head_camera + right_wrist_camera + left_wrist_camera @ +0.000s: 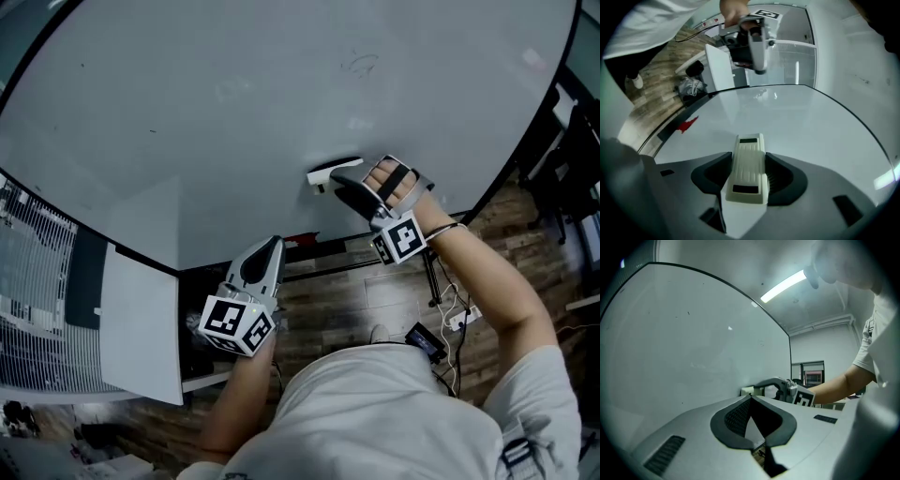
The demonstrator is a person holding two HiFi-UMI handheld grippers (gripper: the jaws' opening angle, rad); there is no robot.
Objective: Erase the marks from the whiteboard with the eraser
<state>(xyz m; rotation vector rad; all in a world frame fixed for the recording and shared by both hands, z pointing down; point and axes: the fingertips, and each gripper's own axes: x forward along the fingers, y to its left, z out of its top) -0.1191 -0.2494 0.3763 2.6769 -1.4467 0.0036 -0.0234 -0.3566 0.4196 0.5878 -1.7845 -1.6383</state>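
Note:
The large whiteboard fills most of the head view. A faint scribble shows near its upper right, plus a tiny speck further left. My right gripper is shut on the cream eraser and holds it flat against the board's lower part. In the right gripper view the eraser sits lengthwise between the dark pads. My left gripper hangs below the board's lower edge, shut with nothing in it; its tips meet.
A red object lies on the ledge under the board. A white panel and a slatted screen stand at the left. The board's stand leg and cables are on the wooden floor.

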